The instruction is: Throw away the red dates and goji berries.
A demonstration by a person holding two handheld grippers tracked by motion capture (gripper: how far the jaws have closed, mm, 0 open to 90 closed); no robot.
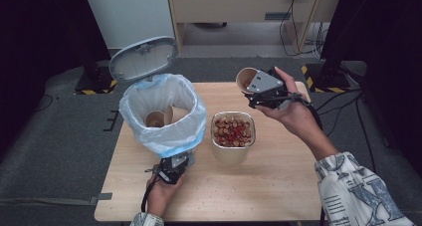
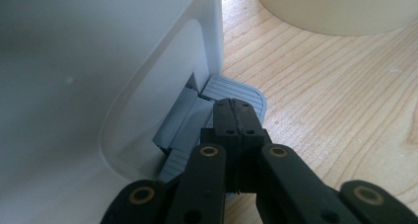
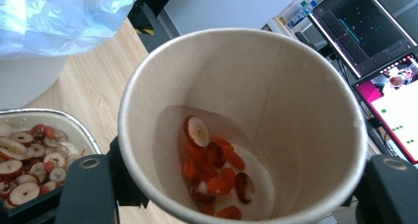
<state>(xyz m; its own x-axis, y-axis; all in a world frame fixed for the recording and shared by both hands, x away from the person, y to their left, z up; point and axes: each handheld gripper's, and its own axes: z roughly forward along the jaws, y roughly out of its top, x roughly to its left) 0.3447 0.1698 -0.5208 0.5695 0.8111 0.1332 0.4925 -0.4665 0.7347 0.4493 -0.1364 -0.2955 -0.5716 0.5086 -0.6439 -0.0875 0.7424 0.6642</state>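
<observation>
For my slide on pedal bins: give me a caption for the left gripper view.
Shut left tongs press the grey pedal at the foot of the white bin on the wooden table.

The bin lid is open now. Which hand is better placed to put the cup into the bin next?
The right. Its gripper already holds the paper cup, raised beside the bin. The left gripper is shut and pressing the pedal, which probably keeps the lid open.

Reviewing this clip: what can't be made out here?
- Trash bin bottom: high view, hidden by its bag and paper cup.
- Right hand-held gripper jaw tips: right gripper view, hidden behind held cup.
- Monitor content: too small, cut by the edge.
- Pedal travel: unclear under left hand-held gripper.
</observation>
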